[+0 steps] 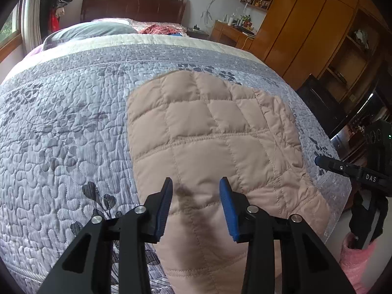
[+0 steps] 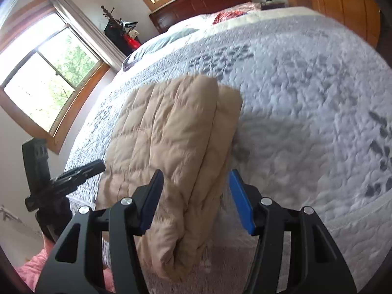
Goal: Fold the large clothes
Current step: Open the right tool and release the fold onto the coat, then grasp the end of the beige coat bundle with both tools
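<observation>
**Over the bed edge, both claws open above the folded coat**

From the left wrist camera, the left gripper (image 1: 196,205) stood wide open, its two blue pads (image 1: 164,210) well apart and holding nothing. Between and beyond them lay the beige quilted jacket (image 1: 208,127), folded flat on the grey-blue flowered bedspread (image 1: 73,122) near the bed's near edge. The pads hung just above the jacket's near part; whether they touched the cloth I could not tell. At the right side of this view the right gripper (image 1: 318,159) appeared as a dark finger over the bedspread edge, beside the jacket. A wooden wardrobe (image 1: 306,24) stood behind the bed.

From the right wrist camera, the right gripper (image 2: 196,196) was also released, its blue pads (image 2: 241,203) spread wide and empty. The jacket (image 2: 166,132) lay folded in thick layers, and its near end ran down between the two fingers without being pinched. The picture was somewhat blurred. At the left, the left gripper (image 2: 94,166) pointed toward the jacket's side, close to it. A window (image 2: 49,73) showed behind.
</observation>
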